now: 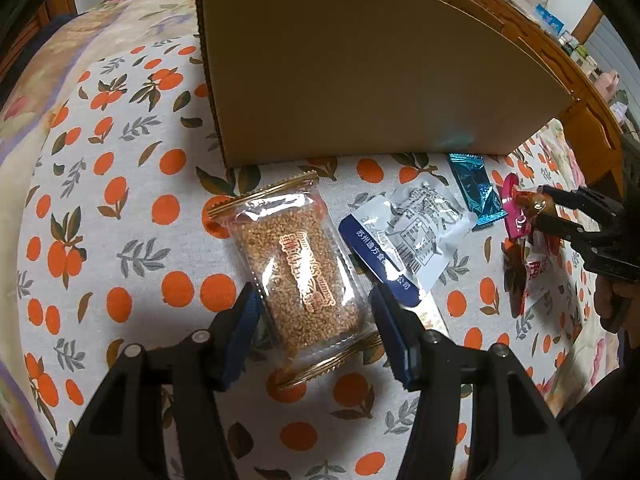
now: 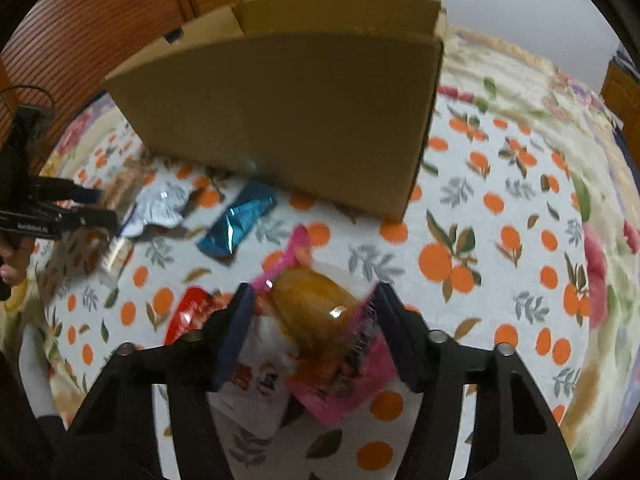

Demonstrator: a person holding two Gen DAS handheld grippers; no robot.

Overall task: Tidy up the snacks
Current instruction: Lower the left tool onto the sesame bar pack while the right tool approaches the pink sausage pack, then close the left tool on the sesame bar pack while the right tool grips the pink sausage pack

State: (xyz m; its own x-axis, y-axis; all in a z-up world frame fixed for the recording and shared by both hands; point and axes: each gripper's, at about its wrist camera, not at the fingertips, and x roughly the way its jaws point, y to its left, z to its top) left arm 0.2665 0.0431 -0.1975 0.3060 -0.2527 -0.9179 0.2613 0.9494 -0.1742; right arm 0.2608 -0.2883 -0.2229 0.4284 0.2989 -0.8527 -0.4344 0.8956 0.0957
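The left gripper [image 1: 314, 304] is hovering low over the orange-print cloth [image 1: 120, 208], its jaws spread wide on either side of the sesame bar packet [image 1: 298, 264] without touching it. The right gripper [image 2: 312, 308] is reaching in level, jaws parted around the pink-wrapped cake packet [image 2: 320, 332]; whether the pads are pressing it is unclear.

The cardboard box [image 1: 360, 68] is standing along the cloth's far edge, with the snacks lying just in front of its wall. Open cloth is stretching toward the left and right edges.

The left view is showing the white-and-blue packet [image 1: 404, 236] and teal wrapper [image 1: 474, 188] sharply. Only the right view is showing the box's open top and a red packet [image 2: 188, 312].
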